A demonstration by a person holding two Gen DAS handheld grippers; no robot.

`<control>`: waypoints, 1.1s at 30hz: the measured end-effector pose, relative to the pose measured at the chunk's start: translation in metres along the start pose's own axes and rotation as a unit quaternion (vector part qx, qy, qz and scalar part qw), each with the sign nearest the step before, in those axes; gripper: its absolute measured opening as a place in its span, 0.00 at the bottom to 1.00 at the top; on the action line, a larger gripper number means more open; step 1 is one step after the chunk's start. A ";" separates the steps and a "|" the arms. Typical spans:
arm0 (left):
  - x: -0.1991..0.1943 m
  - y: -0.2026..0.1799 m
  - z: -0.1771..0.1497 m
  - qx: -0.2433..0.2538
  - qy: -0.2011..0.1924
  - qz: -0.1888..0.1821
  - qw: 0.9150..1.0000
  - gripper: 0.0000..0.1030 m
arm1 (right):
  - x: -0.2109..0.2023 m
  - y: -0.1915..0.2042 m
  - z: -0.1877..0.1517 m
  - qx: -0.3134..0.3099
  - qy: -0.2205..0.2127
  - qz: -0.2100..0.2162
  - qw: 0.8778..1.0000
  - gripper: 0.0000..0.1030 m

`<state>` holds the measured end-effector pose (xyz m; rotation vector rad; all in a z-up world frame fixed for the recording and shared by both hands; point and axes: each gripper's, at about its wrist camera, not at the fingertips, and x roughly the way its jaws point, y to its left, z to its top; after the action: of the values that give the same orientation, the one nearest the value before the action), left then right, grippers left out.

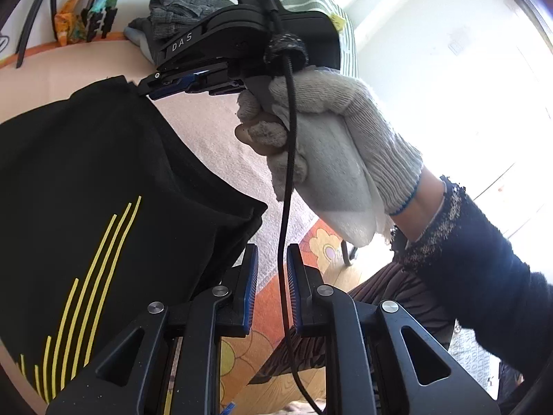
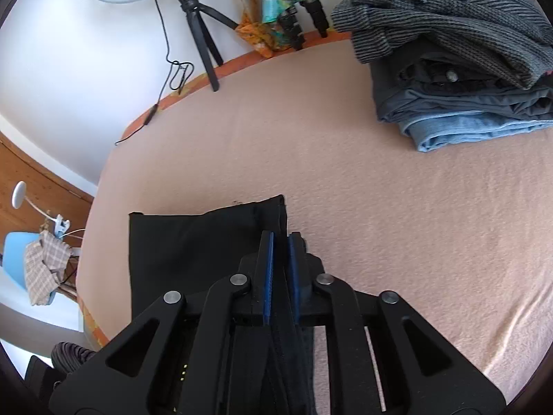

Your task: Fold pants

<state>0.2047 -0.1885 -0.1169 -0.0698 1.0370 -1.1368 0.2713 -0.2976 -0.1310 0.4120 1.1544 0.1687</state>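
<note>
The black pants (image 1: 103,180) with yellow stripes lie folded on the pink bed cover (image 1: 214,138). In the left wrist view my left gripper (image 1: 273,263) is open and empty beside the pants' near edge; only a cable hangs between its fingers. The right gripper (image 1: 152,90), held by a gloved hand, is shut on the pants' far corner. In the right wrist view the right gripper (image 2: 280,238) pinches the black cloth (image 2: 193,242) between its blue pads, just above the bed.
A stack of folded clothes (image 2: 456,69) sits at the bed's far right; it also shows in the left wrist view (image 1: 179,10). A ring light on a tripod (image 2: 197,24) stands past the far edge. A blue chair (image 2: 20,252) stands left.
</note>
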 end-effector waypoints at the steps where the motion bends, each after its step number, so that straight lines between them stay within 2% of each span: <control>1: -0.004 -0.002 -0.002 0.001 -0.002 0.001 1.000 0.14 | -0.004 -0.004 -0.001 0.003 -0.005 -0.003 1.000 0.12; 5: -0.024 0.011 -0.003 -0.019 -0.018 0.003 1.000 0.14 | -0.024 -0.010 -0.007 0.005 -0.025 -0.008 1.000 0.13; 10: -0.054 0.034 -0.012 -0.020 -0.037 0.055 0.998 0.14 | -0.050 0.001 -0.034 -0.005 -0.029 0.021 0.999 0.13; 14: -0.067 0.057 -0.021 -0.030 -0.036 0.095 0.994 0.14 | -0.063 0.005 -0.066 -0.003 -0.016 0.050 0.999 0.13; 19: -0.067 0.073 -0.028 -0.014 -0.007 0.135 0.991 0.14 | -0.060 0.011 -0.103 -0.029 0.002 0.031 0.999 0.13; 21: -0.065 0.076 -0.030 -0.013 -0.001 0.137 0.990 0.14 | -0.056 0.014 -0.114 -0.038 0.011 0.027 0.999 0.13; 29: -0.053 0.072 -0.033 0.008 0.016 0.151 0.988 0.14 | -0.041 0.032 -0.137 -0.108 0.032 -0.052 0.992 0.15; 33: -0.050 0.082 -0.035 -0.007 0.024 0.158 0.987 0.14 | -0.041 0.037 -0.144 -0.135 0.030 -0.072 0.988 0.15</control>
<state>0.2365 -0.0957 -0.1478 0.1086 1.0573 -0.8458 0.1268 -0.2447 -0.1301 0.0850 1.1963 0.2097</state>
